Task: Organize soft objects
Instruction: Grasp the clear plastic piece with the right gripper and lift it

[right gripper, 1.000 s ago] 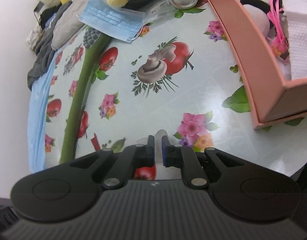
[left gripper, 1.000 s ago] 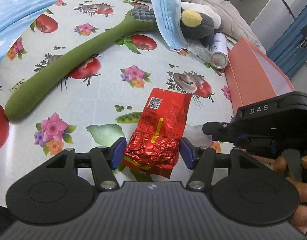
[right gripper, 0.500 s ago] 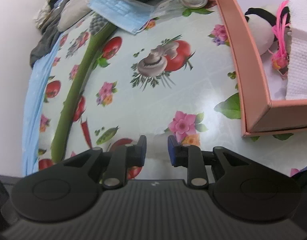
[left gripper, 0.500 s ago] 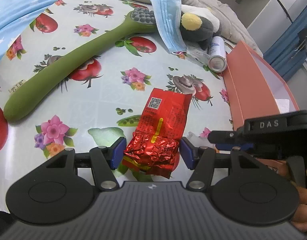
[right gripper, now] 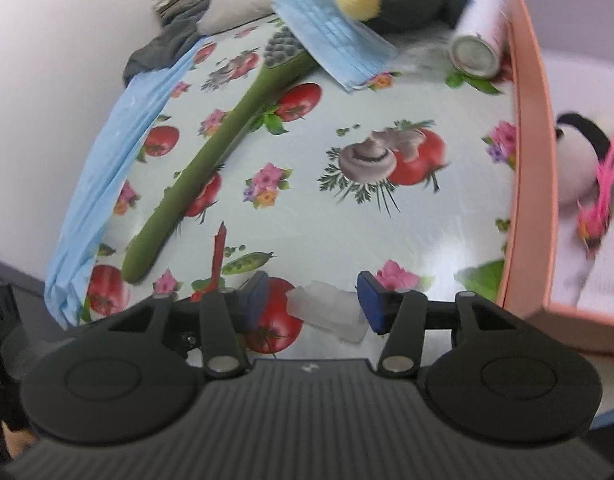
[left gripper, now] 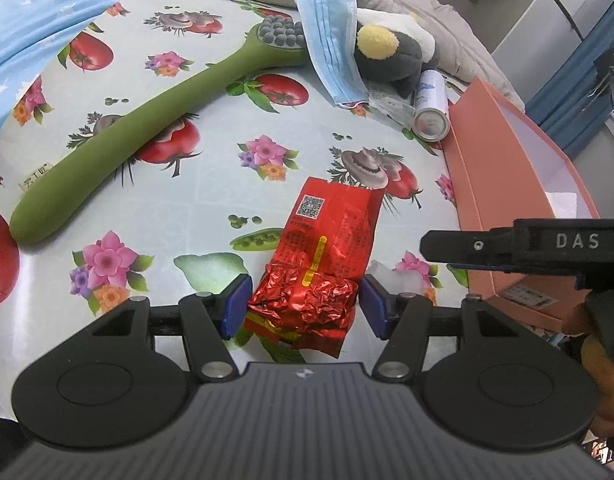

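My left gripper (left gripper: 305, 306) is open around the crumpled near end of a red foil packet (left gripper: 327, 248) lying on the flowered tablecloth; the pads stand just beside it. My right gripper (right gripper: 313, 298) is open, with a small translucent white lump (right gripper: 327, 312) lying between its fingers on the cloth; the lump also shows in the left wrist view (left gripper: 391, 278). The right gripper's body (left gripper: 547, 248) crosses the left wrist view at right. A pink box (right gripper: 527, 160) at right holds a white plush with pink trim (right gripper: 579, 176).
A long green massager (left gripper: 147, 136), a blue face mask (left gripper: 331, 68), a dark plush with a yellow pompom (left gripper: 391, 52) and a spray can (left gripper: 431, 108) lie at the far side. Blue cloth (left gripper: 35, 40) covers the left edge; grey bedding lies behind.
My right gripper has opened from shut and drawn back, and the white lump now lies between its fingers. My left gripper stays around the red packet.
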Demonstrator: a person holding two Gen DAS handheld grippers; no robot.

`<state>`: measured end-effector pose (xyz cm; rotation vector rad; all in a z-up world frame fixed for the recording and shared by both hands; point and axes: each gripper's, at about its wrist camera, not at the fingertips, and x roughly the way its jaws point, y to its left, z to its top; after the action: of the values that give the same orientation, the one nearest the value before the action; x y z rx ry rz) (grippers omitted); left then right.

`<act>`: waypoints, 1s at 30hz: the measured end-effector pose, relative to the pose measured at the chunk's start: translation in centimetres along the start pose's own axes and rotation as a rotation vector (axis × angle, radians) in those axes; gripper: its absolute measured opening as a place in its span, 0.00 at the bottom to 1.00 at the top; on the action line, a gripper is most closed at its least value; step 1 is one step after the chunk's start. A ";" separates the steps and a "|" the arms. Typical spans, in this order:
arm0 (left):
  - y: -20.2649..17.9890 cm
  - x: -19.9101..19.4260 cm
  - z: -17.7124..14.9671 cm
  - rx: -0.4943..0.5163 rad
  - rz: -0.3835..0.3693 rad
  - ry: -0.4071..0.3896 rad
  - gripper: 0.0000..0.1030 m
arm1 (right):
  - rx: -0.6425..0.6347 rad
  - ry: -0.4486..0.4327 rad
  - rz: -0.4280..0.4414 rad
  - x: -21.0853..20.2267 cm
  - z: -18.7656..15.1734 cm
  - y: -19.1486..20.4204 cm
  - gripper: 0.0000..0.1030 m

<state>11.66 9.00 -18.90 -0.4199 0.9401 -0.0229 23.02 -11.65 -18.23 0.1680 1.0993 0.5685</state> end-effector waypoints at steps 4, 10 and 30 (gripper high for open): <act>0.0 -0.2 -0.1 0.000 -0.009 -0.002 0.63 | -0.126 0.023 0.029 0.8 -0.1 1.1 0.51; 0.3 -0.2 -0.1 -0.006 -0.002 -0.002 0.63 | -0.310 0.048 0.000 2.5 -0.5 2.4 0.50; 1.2 0.3 -0.1 -0.018 0.020 0.012 0.63 | -0.503 0.134 -0.148 5.4 -1.3 2.6 0.37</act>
<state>11.55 9.98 -19.55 -0.4275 0.9566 0.0018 22.71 -6.86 -22.09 -0.3904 1.0548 0.7114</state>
